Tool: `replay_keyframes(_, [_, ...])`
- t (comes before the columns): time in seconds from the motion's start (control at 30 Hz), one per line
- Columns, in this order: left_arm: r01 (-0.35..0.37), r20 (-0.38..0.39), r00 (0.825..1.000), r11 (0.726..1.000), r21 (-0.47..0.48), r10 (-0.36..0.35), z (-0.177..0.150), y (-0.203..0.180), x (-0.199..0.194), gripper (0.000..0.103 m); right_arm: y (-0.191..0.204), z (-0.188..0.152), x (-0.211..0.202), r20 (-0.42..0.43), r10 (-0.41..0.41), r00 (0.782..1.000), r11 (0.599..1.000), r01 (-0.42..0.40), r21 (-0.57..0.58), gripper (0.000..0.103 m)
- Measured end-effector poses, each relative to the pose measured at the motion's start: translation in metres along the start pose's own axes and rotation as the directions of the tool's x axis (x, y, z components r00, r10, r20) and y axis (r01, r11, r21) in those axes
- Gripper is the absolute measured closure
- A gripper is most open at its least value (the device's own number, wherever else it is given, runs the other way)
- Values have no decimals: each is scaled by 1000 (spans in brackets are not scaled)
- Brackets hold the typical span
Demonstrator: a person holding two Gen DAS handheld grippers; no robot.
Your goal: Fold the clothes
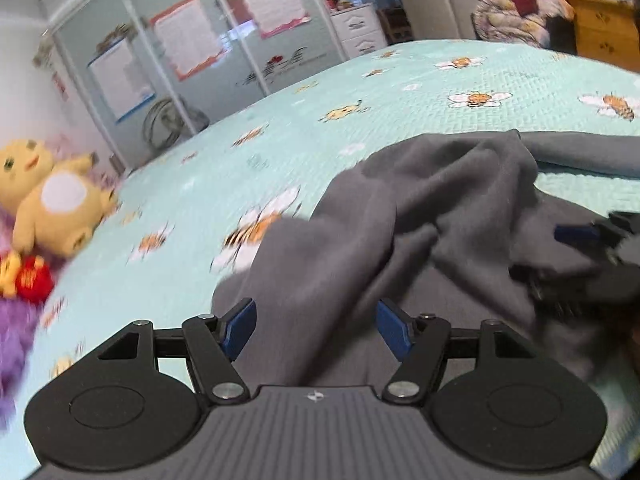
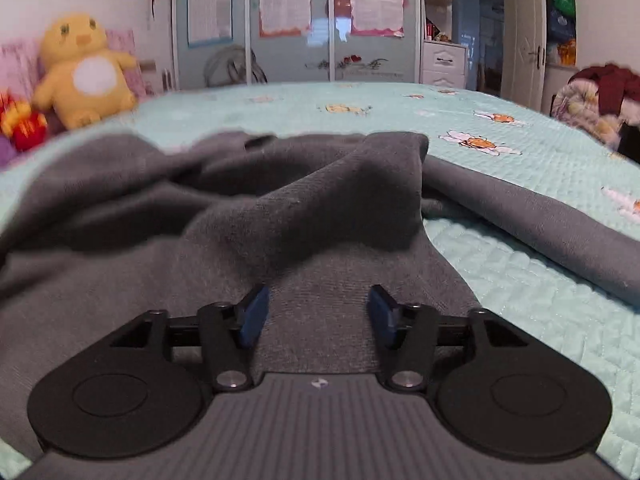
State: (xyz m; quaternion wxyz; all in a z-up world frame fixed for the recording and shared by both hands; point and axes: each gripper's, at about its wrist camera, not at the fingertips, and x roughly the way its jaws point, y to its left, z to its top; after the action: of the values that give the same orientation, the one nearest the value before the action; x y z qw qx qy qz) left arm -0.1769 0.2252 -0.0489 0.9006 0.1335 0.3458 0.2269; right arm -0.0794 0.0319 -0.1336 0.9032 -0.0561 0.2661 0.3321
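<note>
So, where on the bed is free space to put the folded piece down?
The bee-print turquoise bedspread is bare right of the crumpled grey garment, before its long grey part, and beyond it. Crowded: the left edge, by the yellow plush toy.

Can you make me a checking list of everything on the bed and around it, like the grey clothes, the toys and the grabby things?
Surface: bed with a mint bee-print quilt.
Job's things: grey garment, crumpled, part folded over itself; one long part stretches right.
Clutter: yellow plush toy and red plush toy at the bed's far left.
Grippers: left hand-held gripper open, over the garment; right hand-held gripper open, nothing pinched.
Cables: nothing seen.
Surroundings: wardrobe doors with posters, white drawers, clothes pile at right.
</note>
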Motion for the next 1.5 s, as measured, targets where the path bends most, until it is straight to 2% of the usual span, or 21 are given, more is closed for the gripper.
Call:
replay_keyframes(0.13, [20,-38,999,996,84,-17,28,-15,42,33,-8,0,-2,3,31,1000,999,-31,30,30])
replay_keyframes(0.23, [44,-99,995,991,129,-32,39,-27,76,33,-11,0,-1,5,42,999,998,-43,41,30])
replay_keyframes(0.3, [46,-142,989,990,136,-26,41,-30,96,33,-10,0,-1,7,49,999,998,-50,49,30])
replay_keyframes(0.37, [41,-178,984,994,97,-23,40,-25,112,32,-7,-1,-2,10,56,998,997,-56,57,30])
replay_keyframes(0.47, [73,-191,978,996,-43,-80,40,-1,122,47,-7,-2,0,13,66,998,995,-67,68,30])
replay_keyframes(0.5, [89,-192,976,992,-94,-106,41,8,124,59,-8,-2,0,14,71,997,995,-72,71,29])
replay_keyframes(0.57, [126,-190,969,979,-161,-156,48,23,125,75,-9,-3,0,17,78,997,994,-79,77,29])
replay_keyframes(0.6, [126,-181,971,977,-173,-157,52,28,123,81,-9,-3,0,18,81,997,993,-82,80,29])
replay_keyframes(0.67, [113,-154,978,976,-184,-142,62,37,115,84,-10,-4,1,21,85,996,993,-86,85,29])
replay_keyframes(0.7, [104,-131,983,977,-188,-130,66,41,110,95,-10,-4,1,22,86,996,992,-87,86,29])
replay_keyframes(0.73, [55,-102,992,982,-179,-74,73,47,105,95,-10,-3,2,22,86,996,992,-88,87,29])
replay_keyframes(0.8, [-15,-70,998,978,-207,0,88,67,103,95,-10,-3,2,22,87,996,992,-89,89,29])
replay_keyframes(0.93, [-162,-73,987,942,-294,146,116,126,116,94,-10,-3,3,21,87,996,992,-89,89,29])
replay_keyframes(1.0, [-187,-96,982,919,-348,163,124,154,127,88,-10,-3,3,21,87,996,992,-88,89,29])
replay_keyframes(1.03, [-191,-114,980,914,-358,161,125,160,132,85,-10,-3,3,20,87,996,992,-88,89,29])
replay_keyframes(1.1, [-212,-163,973,910,-357,162,122,165,141,60,-9,-2,3,20,85,996,992,-87,88,29])
replay_keyframes(1.13, [-213,-177,971,917,-337,160,113,157,140,56,-9,-2,3,19,85,996,992,-86,87,29])
replay_keyframes(1.2, [-211,-201,967,932,-294,156,94,139,136,52,-9,-2,4,19,83,996,993,-84,86,29])
replay_keyframes(1.33, [-76,-199,980,948,-310,13,28,99,90,49,-9,-1,5,19,82,996,993,-84,86,29])
replay_keyframes(1.4, [-17,-210,976,949,-314,-52,-8,79,65,47,-9,-1,5,19,82,996,993,-84,86,29])
replay_keyframes(1.5, [-5,-245,967,948,-318,-76,-54,56,31,46,-8,-1,5,18,81,997,993,-82,84,29])
